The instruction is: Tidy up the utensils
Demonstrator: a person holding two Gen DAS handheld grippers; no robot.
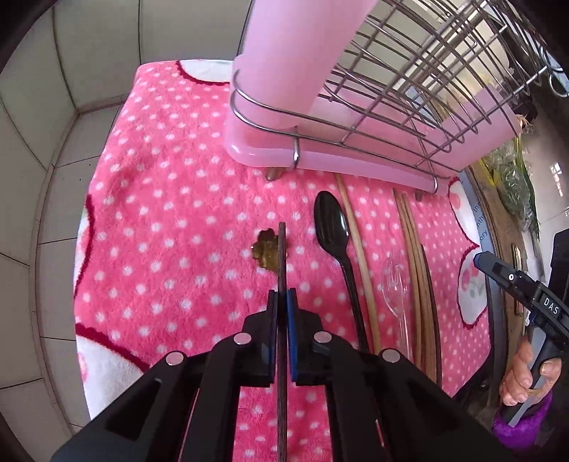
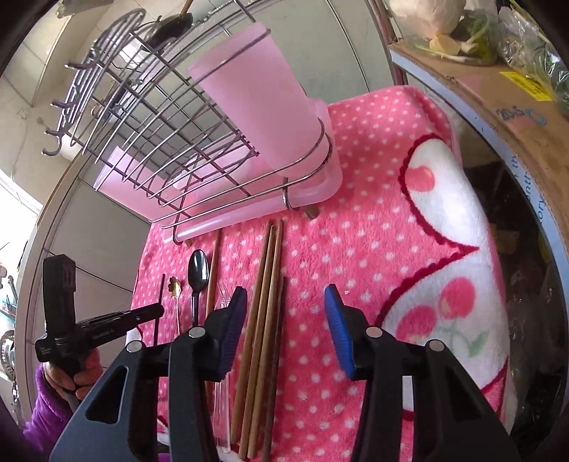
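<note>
My left tool [image 1: 281, 302] is clamped on a dark chopstick [image 1: 282, 256] above the blanket [image 1: 170, 199]; right tool [image 2: 284, 320] gapes idle; I'd tip it upright before the pink holder cup [image 1: 295, 60].

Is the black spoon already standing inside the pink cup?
No, the black spoon lies flat on the dotted blanket, in front of the pink cup.

1. Pink polka-dot blanket [image 2: 373, 248] is spread out; a white cherry patch is seen on it.
2. Cardboard box [image 2: 498, 106] is set beside the blanket.
3. Bagged greens [image 2: 490, 32] are laid on the box.
</note>
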